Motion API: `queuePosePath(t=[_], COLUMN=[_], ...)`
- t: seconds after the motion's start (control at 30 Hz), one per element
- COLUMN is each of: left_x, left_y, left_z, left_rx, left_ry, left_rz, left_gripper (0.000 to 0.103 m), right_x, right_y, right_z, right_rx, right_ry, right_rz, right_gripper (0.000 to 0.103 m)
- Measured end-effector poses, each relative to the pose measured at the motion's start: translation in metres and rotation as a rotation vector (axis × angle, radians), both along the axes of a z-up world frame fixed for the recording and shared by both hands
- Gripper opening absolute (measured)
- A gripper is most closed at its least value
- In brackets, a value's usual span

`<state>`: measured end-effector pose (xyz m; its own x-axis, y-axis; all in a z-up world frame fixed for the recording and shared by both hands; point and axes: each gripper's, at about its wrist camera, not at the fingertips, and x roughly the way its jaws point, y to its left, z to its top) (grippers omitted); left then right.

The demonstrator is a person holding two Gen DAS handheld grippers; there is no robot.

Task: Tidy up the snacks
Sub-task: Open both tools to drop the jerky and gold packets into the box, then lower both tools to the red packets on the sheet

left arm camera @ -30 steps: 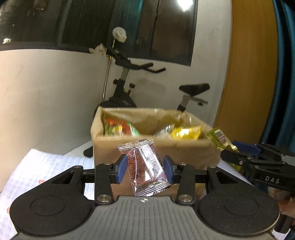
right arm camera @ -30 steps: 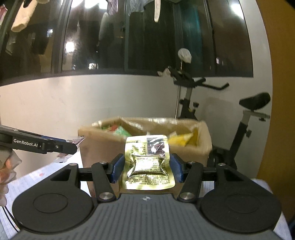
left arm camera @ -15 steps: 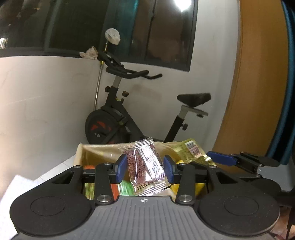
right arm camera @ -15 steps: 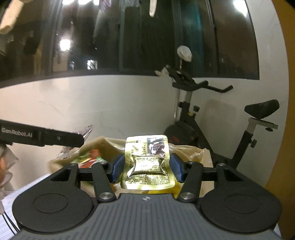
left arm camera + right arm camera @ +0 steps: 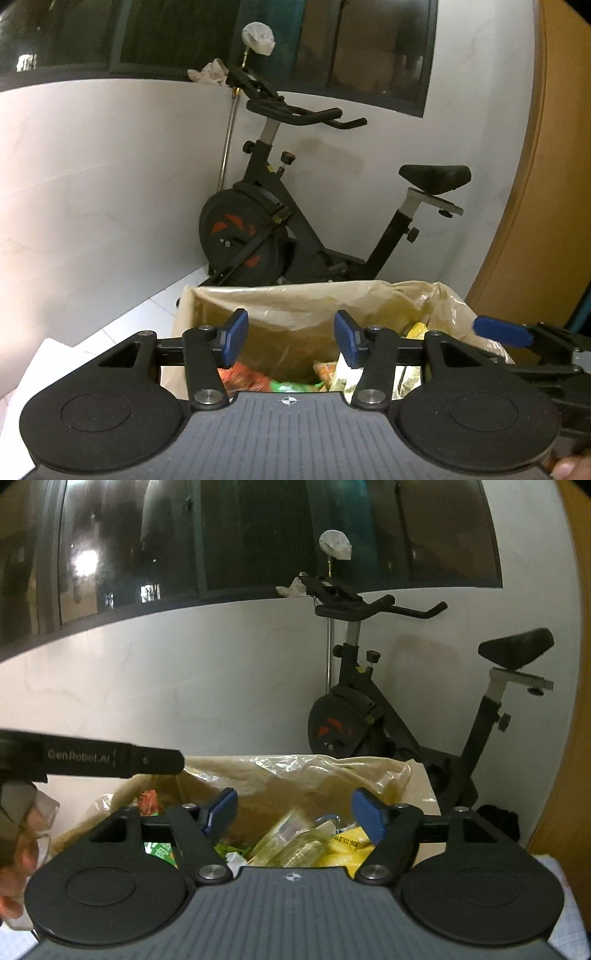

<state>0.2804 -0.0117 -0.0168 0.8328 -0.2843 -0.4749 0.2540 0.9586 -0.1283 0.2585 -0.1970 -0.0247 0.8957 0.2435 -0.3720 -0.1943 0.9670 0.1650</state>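
A cardboard box (image 5: pixel 186 310) lined with clear plastic sits right below both grippers and holds several snack packets. My left gripper (image 5: pixel 291 336) hangs over its left half; its jaws are opening and nothing is between them. Orange and green packets (image 5: pixel 243 376) lie beneath it. My right gripper (image 5: pixel 294 812) hovers over the box (image 5: pixel 424 786), jaws opening too and empty, with a gold packet (image 5: pixel 295 843) lying in the box under it. A blue pad of the right gripper's finger (image 5: pixel 498 330) shows at the right of the left wrist view. The left gripper's black finger (image 5: pixel 147 762) crosses the right wrist view.
An exercise bike (image 5: pixel 266 229) stands on the floor just behind the box, against a white wall under dark windows. A wooden panel (image 5: pixel 546 184) rises at the right. A white cloth (image 5: pixel 40 362) covers the table at the near left. A person's fingers (image 5: pixel 14 856) hold the left gripper.
Both grippers moved forward over the box. The clear red packet left the left jaws and the gold packet left the right jaws; both jaws spread apart.
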Motion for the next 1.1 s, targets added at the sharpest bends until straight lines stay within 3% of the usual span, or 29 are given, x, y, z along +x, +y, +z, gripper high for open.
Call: queuePosePath(t=[0.27,0.5,0.67,0.83,1.1], left_x=[-0.026,-0.056,-0.076,-0.097,-0.119], left_y=[0.022,0.042,0.050,0.060,0.076], left_z=[0.004,0.004,0.001,-0.014,-0.047], left_rx=[-0.012,-0.026,0.006,0.040,0.027], left_ry=[-0.018,-0.019,-0.030,-0.029,0.040], left_rz=[0.006,0.001,-0.006,0.016,0.056], left_gripper=[0.054,0.054,0.054,0.054,0.054], right_x=[-0.019,-0.054,-0.078,-0.101,-0.128], right_y=[-0.006,0.013,0.024,0.027,0.029], right_z=[0.007,0.007,0.001,-0.008,-0.033], right_rx=[0.001,-0.042,-0.038,-0.024,-0.013], right_ry=[-0.021,-0.065,-0.093,-0.093,-0.050], right_rz=[0.022,0.061,0.058,0.059,0.061], right_gripper=[0.072,0.072,0.072,0.072,0.072])
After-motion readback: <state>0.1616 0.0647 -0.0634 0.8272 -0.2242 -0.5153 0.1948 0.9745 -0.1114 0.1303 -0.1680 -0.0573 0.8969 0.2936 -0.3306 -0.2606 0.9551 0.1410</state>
